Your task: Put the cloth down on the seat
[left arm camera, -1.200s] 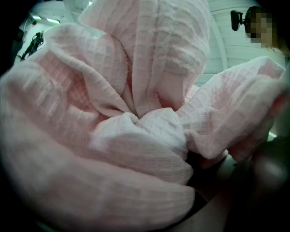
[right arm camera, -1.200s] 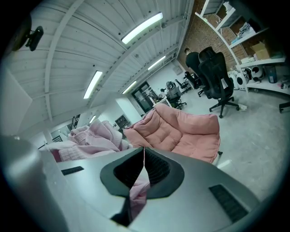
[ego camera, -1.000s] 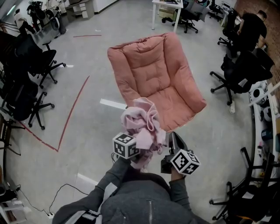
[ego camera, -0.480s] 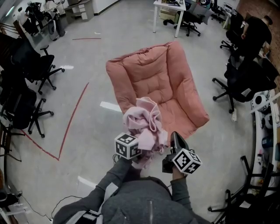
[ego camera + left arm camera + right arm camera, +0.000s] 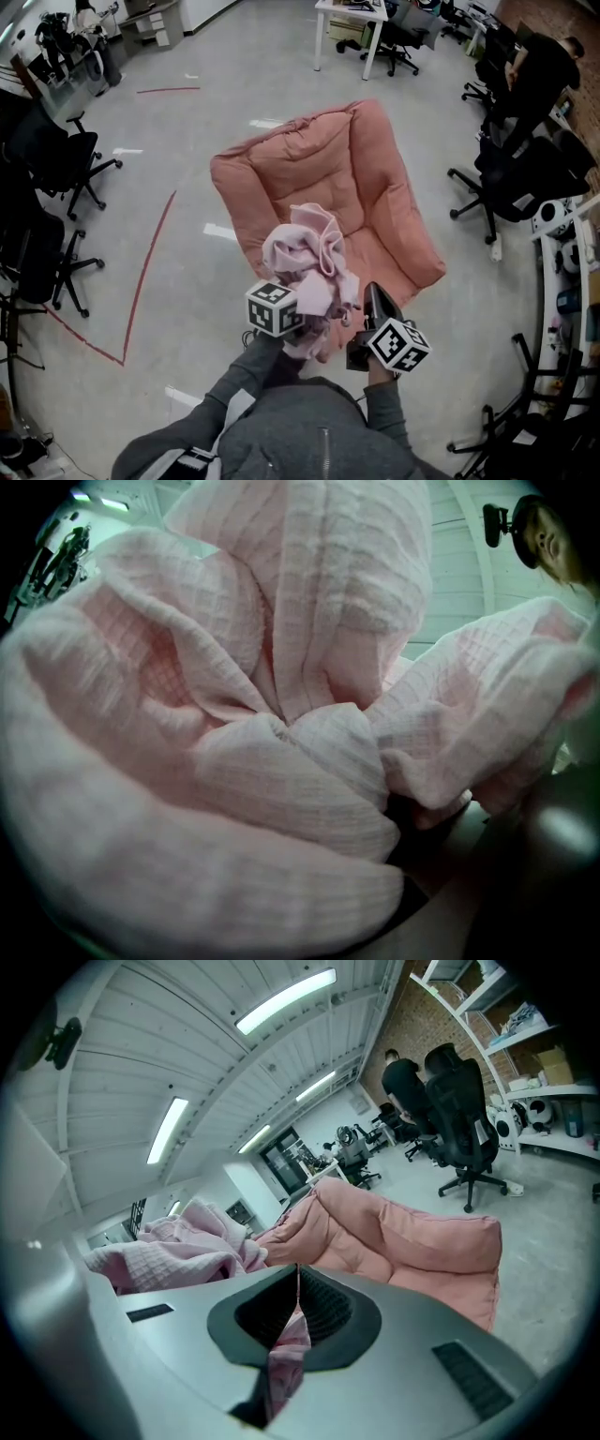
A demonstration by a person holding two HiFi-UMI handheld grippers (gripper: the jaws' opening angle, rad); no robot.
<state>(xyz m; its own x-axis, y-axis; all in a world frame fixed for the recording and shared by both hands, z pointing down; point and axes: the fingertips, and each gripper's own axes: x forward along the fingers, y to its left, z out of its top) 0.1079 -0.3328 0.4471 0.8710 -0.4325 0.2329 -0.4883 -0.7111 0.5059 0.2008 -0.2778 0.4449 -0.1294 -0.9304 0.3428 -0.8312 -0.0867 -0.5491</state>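
A bunched pale pink waffle cloth (image 5: 306, 251) is held up in front of the salmon padded chair (image 5: 309, 159), over the front of its seat (image 5: 394, 246). My left gripper (image 5: 296, 292) is buried under the cloth; its marker cube shows below. The cloth (image 5: 281, 714) fills the left gripper view and hides both jaws. My right gripper (image 5: 371, 300) sits just right of the bundle. In the right gripper view its jaws (image 5: 296, 1275) stand shut, with a strip of pink cloth (image 5: 285, 1361) in the slot between them. The chair (image 5: 412, 1241) lies ahead.
Black office chairs stand at the left (image 5: 56, 159) and the right (image 5: 516, 169). A white table (image 5: 356, 19) is behind the padded chair. Red tape lines (image 5: 150, 253) mark the grey floor. A person in black (image 5: 544, 56) sits far right.
The padded chair has come nearer and shifted lower in the head view. The cloth now overlaps the seat's front. Both grippers keep the same hold on the cloth.
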